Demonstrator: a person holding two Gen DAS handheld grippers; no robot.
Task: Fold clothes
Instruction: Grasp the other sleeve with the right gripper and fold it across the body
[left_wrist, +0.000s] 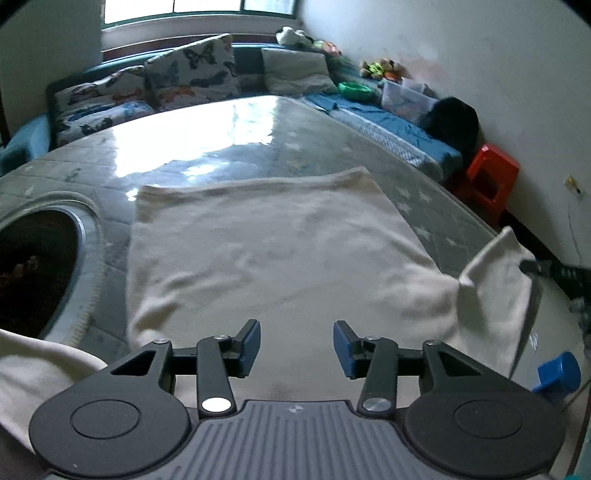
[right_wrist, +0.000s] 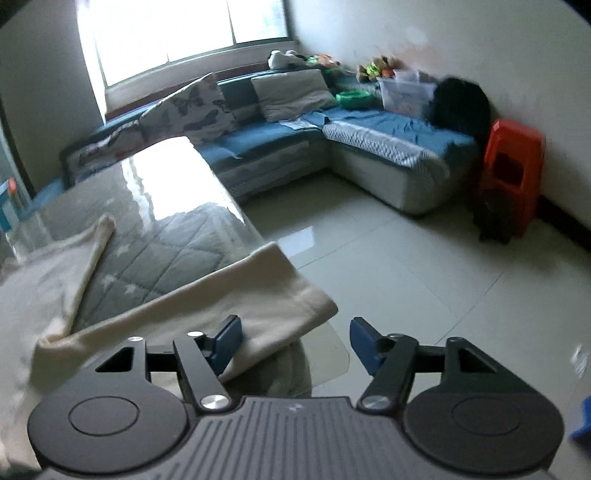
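The left gripper (left_wrist: 296, 345) hangs wide open and empty over the near edge of the cream garment (left_wrist: 273, 254), whose body runs away from it across the table (left_wrist: 207, 147). The right gripper (right_wrist: 295, 341), also spread wide and holding nothing, has one finger (right_wrist: 226, 343) over a sleeve (right_wrist: 207, 295) running left to right beside the table's right edge. Right is nearer that sleeve. Far off on the sofa (right_wrist: 384, 129), a clear bin (right_wrist: 404, 94) holds contents too blurred to name.
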